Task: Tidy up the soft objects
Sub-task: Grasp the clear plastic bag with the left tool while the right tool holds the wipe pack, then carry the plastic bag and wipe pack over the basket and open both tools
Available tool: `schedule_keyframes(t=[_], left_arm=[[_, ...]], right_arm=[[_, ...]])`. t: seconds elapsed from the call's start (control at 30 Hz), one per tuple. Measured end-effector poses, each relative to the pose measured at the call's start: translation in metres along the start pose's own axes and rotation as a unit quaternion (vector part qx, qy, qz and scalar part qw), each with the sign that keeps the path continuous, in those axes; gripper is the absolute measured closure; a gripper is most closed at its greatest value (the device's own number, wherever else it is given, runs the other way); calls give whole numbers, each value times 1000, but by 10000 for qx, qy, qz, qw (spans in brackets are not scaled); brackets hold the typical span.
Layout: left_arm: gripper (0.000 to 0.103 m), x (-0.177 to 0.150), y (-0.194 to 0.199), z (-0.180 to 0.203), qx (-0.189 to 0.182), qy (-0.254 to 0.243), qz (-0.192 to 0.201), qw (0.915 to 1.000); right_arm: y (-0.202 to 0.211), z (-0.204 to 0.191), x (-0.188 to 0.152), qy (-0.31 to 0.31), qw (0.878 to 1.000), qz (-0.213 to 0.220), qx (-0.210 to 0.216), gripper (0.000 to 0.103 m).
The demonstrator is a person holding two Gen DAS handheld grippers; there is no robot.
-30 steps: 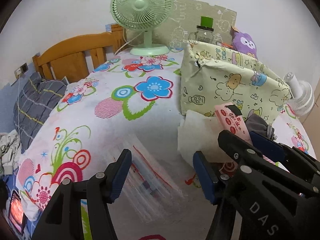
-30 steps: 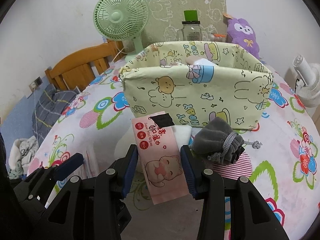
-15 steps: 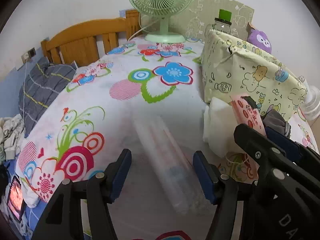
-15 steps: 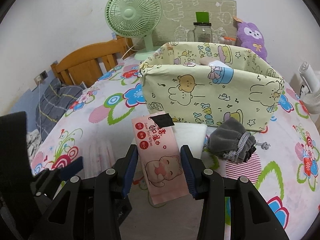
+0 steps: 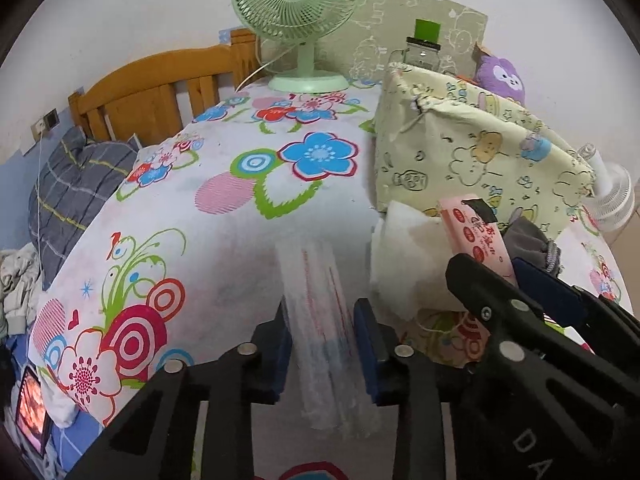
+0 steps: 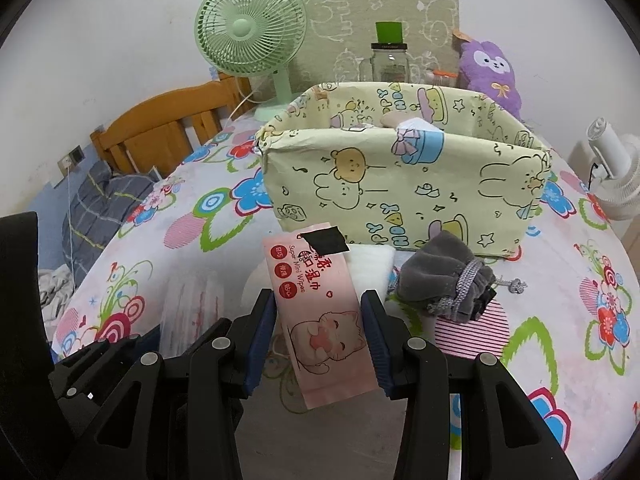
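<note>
My left gripper (image 5: pixel 324 344) is shut on a clear plastic packet with red stripes (image 5: pixel 320 308) that lies on the flowered bedsheet. My right gripper (image 6: pixel 320 344) is shut on a pink wet-wipes pack (image 6: pixel 320 312), also seen in the left wrist view (image 5: pixel 476 232). A white folded pad (image 6: pixel 370 268) and a grey drawstring pouch (image 6: pixel 444 280) lie just ahead of it. The yellow cartoon-print fabric box (image 6: pixel 404 192) stands behind them with soft items inside.
A green desk fan (image 6: pixel 250 38), a glass jar with a green lid (image 6: pixel 390 60) and a purple plush (image 6: pixel 492 68) stand at the back. A white fan (image 6: pixel 612 176) is at the right. A wooden headboard (image 6: pixel 160 132) is at the left.
My left gripper has moved forward over the clear packet and closed on it. My right gripper still holds the wipes pack, slightly nearer the box.
</note>
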State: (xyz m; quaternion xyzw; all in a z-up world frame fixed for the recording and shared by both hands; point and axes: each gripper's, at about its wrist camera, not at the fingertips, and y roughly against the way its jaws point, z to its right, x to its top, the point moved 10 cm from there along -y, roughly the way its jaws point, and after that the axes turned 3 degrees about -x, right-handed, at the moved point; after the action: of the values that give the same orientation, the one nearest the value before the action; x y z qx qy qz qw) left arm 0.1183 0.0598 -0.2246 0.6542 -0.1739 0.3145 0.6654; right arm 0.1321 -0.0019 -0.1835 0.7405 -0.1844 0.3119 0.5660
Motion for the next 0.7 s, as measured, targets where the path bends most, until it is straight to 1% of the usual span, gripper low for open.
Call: schedule_keyframes(t=[0.3,0.4,0.7], left_arm=[[81,12,20,21,-170,-290,277,9991],[81,18,27,32,-237,-418,376,9981],[81,29,40,57,-483,-594,521,9957]], right_arm=[[23,14,6,-205,9995,213,-68,55],[32,22,9,-305,9990,303,-109,55],[54,42,20,-479,9973,498,-262,55]])
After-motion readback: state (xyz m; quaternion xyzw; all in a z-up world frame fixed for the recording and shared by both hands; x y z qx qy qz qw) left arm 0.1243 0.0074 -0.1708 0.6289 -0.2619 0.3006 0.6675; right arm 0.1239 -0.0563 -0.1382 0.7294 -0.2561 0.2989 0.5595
